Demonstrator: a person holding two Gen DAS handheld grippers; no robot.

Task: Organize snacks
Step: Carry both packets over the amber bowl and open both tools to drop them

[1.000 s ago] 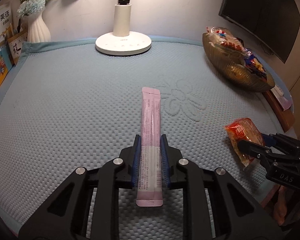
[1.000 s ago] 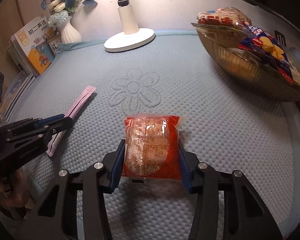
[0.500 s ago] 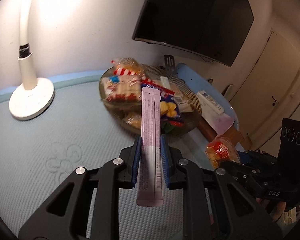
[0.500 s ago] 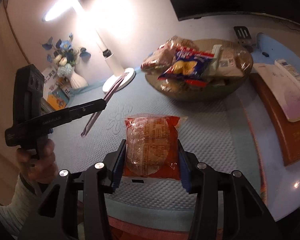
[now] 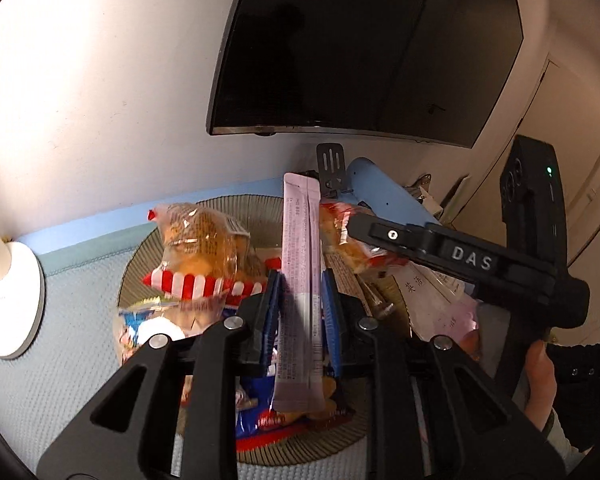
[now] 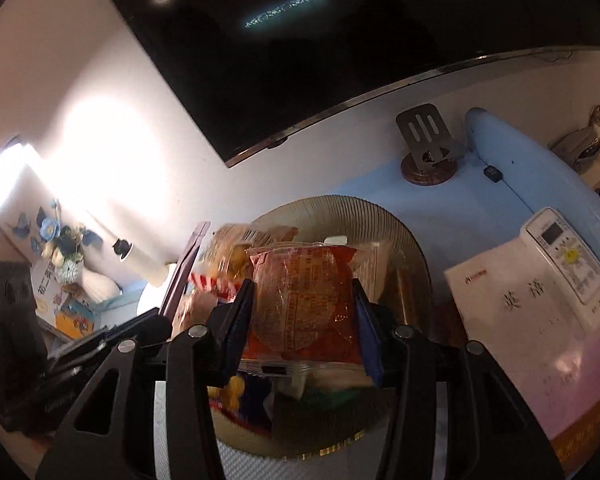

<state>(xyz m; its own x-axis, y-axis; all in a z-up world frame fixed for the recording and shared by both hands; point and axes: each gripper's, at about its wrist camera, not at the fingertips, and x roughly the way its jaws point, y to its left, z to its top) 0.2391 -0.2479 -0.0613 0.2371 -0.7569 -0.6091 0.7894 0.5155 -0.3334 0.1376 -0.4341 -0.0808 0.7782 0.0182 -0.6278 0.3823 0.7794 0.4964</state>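
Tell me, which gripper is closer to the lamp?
Left. The left gripper is over the bowl's lamp side; the right gripper is over the far side.

Left black gripper (image 5: 300, 312): matt plastic arms, silvery metal rivets, ribbed blue pads.
Right black gripper (image 6: 302, 320): same matt plastic, shiny rivets.
Long pale pink stick sachet (image 5: 302, 280): smooth film, soft sheen, printed text.
Red-orange clear-windowed snack packet (image 6: 300, 304): glossy crinkled plastic film.
Round amber ribbed bowl (image 6: 380, 220): translucent, finely fluted, glossy.
Pale blue table mat (image 5: 60, 360): cloth-like, dimpled, matt.
White round lamp base (image 5: 16, 304): smooth satin plastic.
Dark curved screen (image 5: 360, 48): glossy, reflective.
White booklet (image 6: 520, 308): smooth paper.
Slotted grey stand (image 6: 424, 128): brushed metal on a wood-look round foot.
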